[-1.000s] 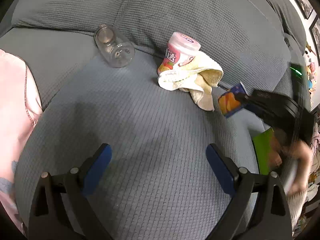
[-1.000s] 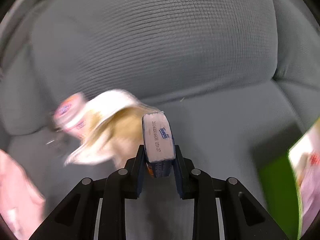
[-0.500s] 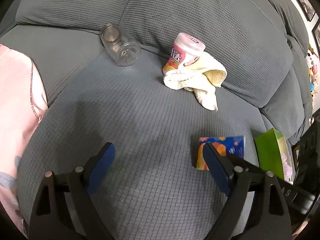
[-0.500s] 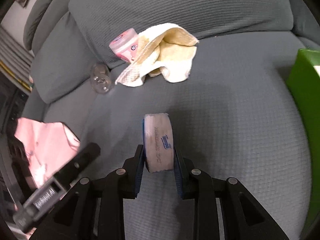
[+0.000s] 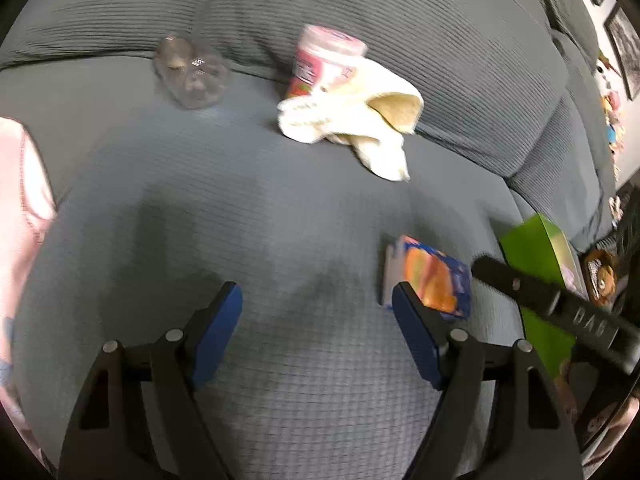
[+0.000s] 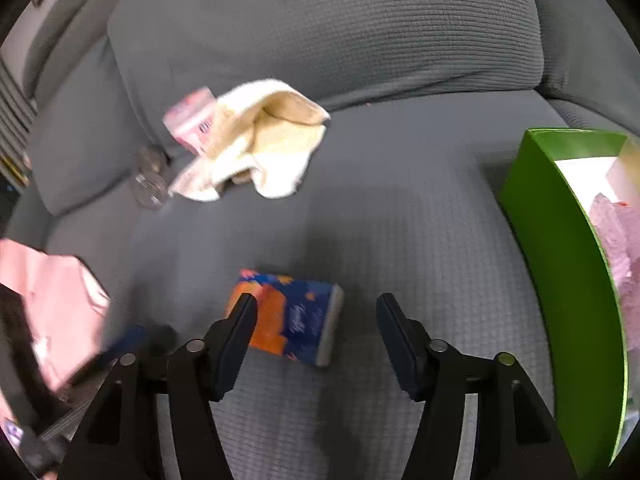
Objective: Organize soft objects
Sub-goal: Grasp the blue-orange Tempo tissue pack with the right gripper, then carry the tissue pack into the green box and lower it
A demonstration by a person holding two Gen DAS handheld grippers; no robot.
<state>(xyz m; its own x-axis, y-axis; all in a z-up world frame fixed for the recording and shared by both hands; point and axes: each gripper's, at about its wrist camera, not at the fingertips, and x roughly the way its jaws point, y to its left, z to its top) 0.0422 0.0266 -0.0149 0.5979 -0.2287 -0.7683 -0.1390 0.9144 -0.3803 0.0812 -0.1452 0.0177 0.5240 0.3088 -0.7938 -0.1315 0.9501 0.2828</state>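
Currently the right gripper (image 6: 314, 320) is opening its jaws; the tissue pack (image 6: 288, 318) lies flat on the grey sofa seat (image 6: 400, 240), free of both pads, with its left end behind the left finger. The left gripper (image 5: 316, 316) is closing its jaws over bare cushion with nothing between them.

Procedure for the step in hand, judged to be release of the tissue pack:
1. Let the right jaws spread fully before withdrawal, so neither pad drags the pack.
2. Withdraw along the finger line; a sideways move would likely flip the light pack.
3. Keep the pack clear of the green box (image 6: 560, 240), which stands well apart to the right.

The cream towel (image 6: 260, 148) lies crumpled against the backrest, draped against a pink canister (image 6: 188, 120). A clear jar (image 5: 190, 76) lies beside them. The towel appears the next soft item; pinch a raised fold, not the canister beneath.
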